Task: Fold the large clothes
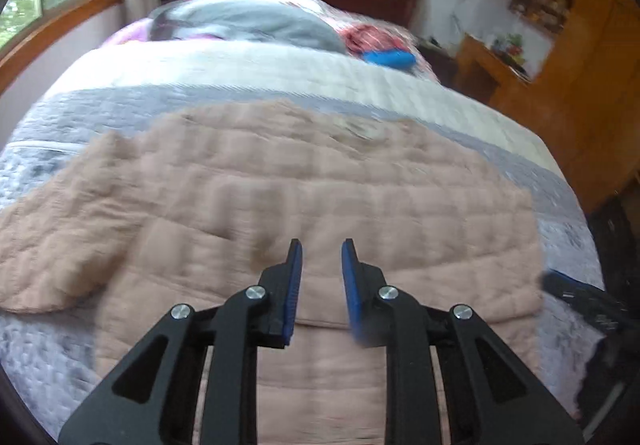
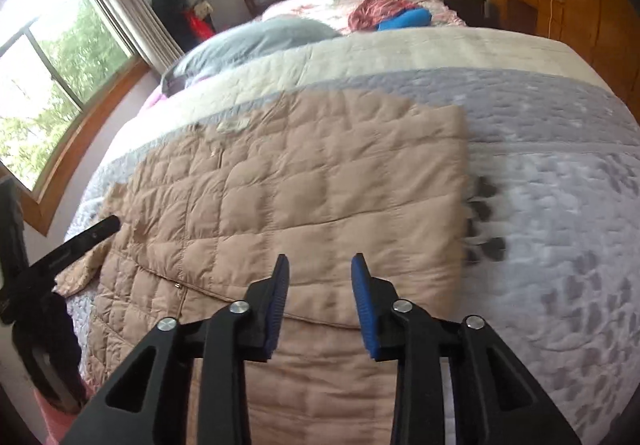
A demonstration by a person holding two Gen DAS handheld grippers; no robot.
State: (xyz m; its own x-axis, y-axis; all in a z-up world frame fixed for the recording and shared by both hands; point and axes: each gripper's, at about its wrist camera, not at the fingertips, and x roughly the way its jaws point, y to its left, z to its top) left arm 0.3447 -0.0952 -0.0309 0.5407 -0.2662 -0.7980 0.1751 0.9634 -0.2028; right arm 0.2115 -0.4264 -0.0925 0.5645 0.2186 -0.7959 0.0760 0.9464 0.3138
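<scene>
One quilted tan jacket (image 2: 304,197) lies spread on the grey-and-cream bedspread (image 2: 560,149), directly ahead of and beneath both hand-held grippers. Its right side ends in a straight vertical edge just ahead and to the right of the right gripper (image 2: 320,265), which suggests that one side has already been folded inward; a seam crosses the cloth just past that gripper's fingertips. One sleeve (image 1: 60,245) reaches outward, ahead and to the left of the left gripper (image 1: 322,249). By this evidence the fold is judged partly done: the sleeve side and the lengthwise folds appear to remain.

Both grippers are released, jaws parted, with nothing between them, each hovering over the near part of the jacket; contact with the cloth cannot be confirmed. The left-wrist view is motion-blurred.

Count: two grippers, one jacket, one visible sleeve. Beyond the jacket, at the far end of the bed, lie one grey pillow (image 2: 256,37), one red garment (image 2: 376,11) and one blue item (image 2: 406,19) touching it.
</scene>
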